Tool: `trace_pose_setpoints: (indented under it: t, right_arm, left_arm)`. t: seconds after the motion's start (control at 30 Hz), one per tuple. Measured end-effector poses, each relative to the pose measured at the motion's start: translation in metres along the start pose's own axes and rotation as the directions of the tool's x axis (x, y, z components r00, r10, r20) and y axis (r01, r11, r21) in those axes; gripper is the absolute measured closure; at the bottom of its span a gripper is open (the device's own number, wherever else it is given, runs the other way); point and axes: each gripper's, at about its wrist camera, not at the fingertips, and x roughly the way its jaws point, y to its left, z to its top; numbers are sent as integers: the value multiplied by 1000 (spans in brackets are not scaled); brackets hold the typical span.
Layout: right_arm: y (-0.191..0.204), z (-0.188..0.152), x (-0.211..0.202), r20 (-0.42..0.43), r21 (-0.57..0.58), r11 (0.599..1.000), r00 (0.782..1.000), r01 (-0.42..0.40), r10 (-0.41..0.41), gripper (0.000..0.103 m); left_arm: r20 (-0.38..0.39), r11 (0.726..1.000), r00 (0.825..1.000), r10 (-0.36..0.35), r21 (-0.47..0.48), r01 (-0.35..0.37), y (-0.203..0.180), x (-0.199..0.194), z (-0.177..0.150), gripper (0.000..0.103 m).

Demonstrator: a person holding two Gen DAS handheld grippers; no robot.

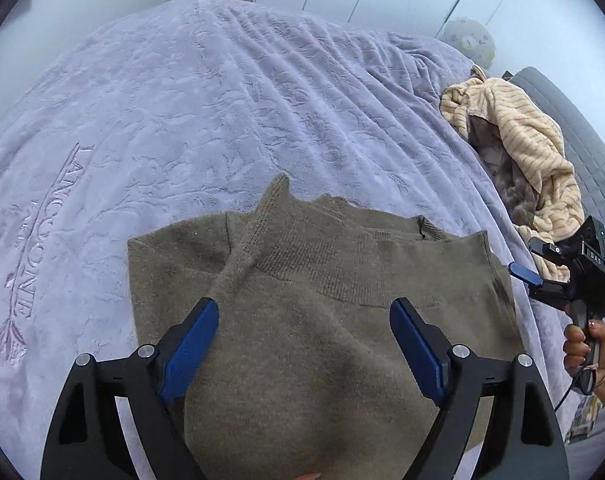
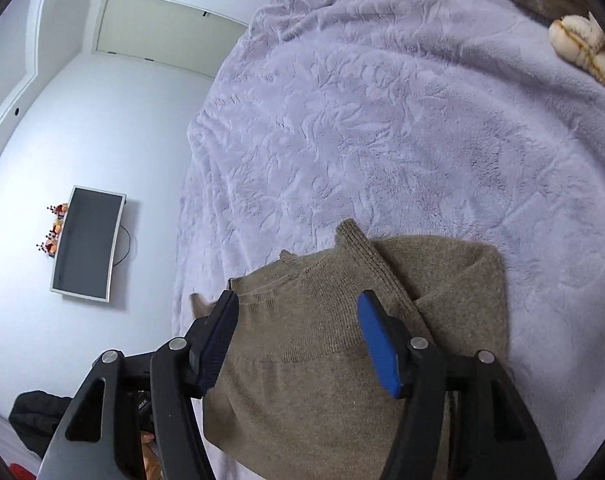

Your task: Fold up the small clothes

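I have the olive-brown knit sweater (image 1: 302,320) lying on the lilac embossed blanket (image 1: 182,120) that covers the bed, near its closer edge. It looks partly folded already: a sleeve (image 1: 250,248) lies slantwise across the ribbed band, and the body makes a rough rectangle.

My left tool (image 1: 304,344) hovers over the middle of the sweater, jaws spread wide with nothing pinched. My right tool (image 2: 298,340) is spread as well, its blue pads astride the ribbed part and not pressing on the knit. In the left view I can see it at the sweater's right edge, with the person's hand (image 1: 586,344) on its handle.

I judge the next fold to be the step in hand. To do it well, I would take two corners of one edge, one tool each, pinch through all the layers so the tucked sleeve does not slip out, lift low and carry both sides evenly. The heaped cream striped garment (image 1: 522,152) lies well apart at the far right.
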Motion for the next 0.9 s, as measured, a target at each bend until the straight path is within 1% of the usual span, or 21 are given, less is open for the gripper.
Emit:
trace_pose_setpoints:
  t: [0.07,0.1,0.13,0.17,0.23,0.3,0.37,0.4,0.47,0.5,0.53,0.57,0.6,0.67,0.73,0.8,0.87,0.9]
  right_arm:
    - [8,-7,-4,-13,-25,1000,1000,1,-1,37]
    - [11,-11,-4,-29,-44,999,1000,9,-10,41]
    - [14,-15,-1,-58,-70,997,998,17,-22,45]
    - [16,-18,6,-78,-88,996,996,29,-36,47]
    - [15,-20,17,-106,-119,990,990,79,-92,48]
    - [12,-16,28,-109,-116,988,988,98,-111,48]
    - [8,-11,37,-101,-137,980,982,147,-161,48]
    - [6,-8,41,-92,-152,971,976,184,-199,48]
    - [0,0,41,-51,-161,956,965,247,-258,49]
    - [-3,4,39,-29,-155,952,962,264,-271,50]
    - [-6,10,35,6,-139,948,957,286,-288,48]
    - [-9,15,30,33,-116,944,951,310,-308,48]
    - [-14,19,25,47,-84,946,950,312,-309,48]
    - [-19,21,15,52,-28,961,960,276,-275,48]
    - [-16,15,6,51,-34,964,964,265,-263,48]
    - [-9,3,0,30,-56,968,969,245,-244,48]
    - [1,-16,-7,9,-70,978,980,198,-197,47]
    - [7,-29,-8,-9,-72,985,987,157,-158,45]
  left_arm:
    - [-32,998,998,-46,32,48,-9,2,-1,16]
    - [-52,997,997,-64,49,67,-16,8,-1,16]
    - [-68,995,995,-67,63,71,-22,17,1,16]
    - [-74,996,995,-60,63,64,-26,26,3,16]
    - [-71,998,996,-53,35,55,-30,45,8,16]
    - [-58,1000,998,-15,-3,15,-27,62,13,16]
    - [-40,998,998,38,-44,-39,-16,76,19,16]
    - [-35,997,998,45,-61,-47,-9,79,21,16]
    - [-31,996,999,30,-89,-33,2,82,23,16]
    - [-32,995,999,23,-93,-26,6,80,23,16]
    - [-32,996,999,29,-84,-32,6,76,23,16]
    - [-28,996,998,56,-69,-57,5,71,22,16]
    - [-24,996,997,76,-48,-77,4,64,22,16]
    - [-26,996,997,78,-30,-79,5,49,17,16]
    - [-41,994,994,100,-32,-101,11,34,9,16]
    - [-68,993,992,104,-44,-107,20,19,-3,16]
    - [-98,992,989,108,-62,-114,31,2,-22,16]
    - [-113,991,988,105,-76,-114,36,-5,-32,16]
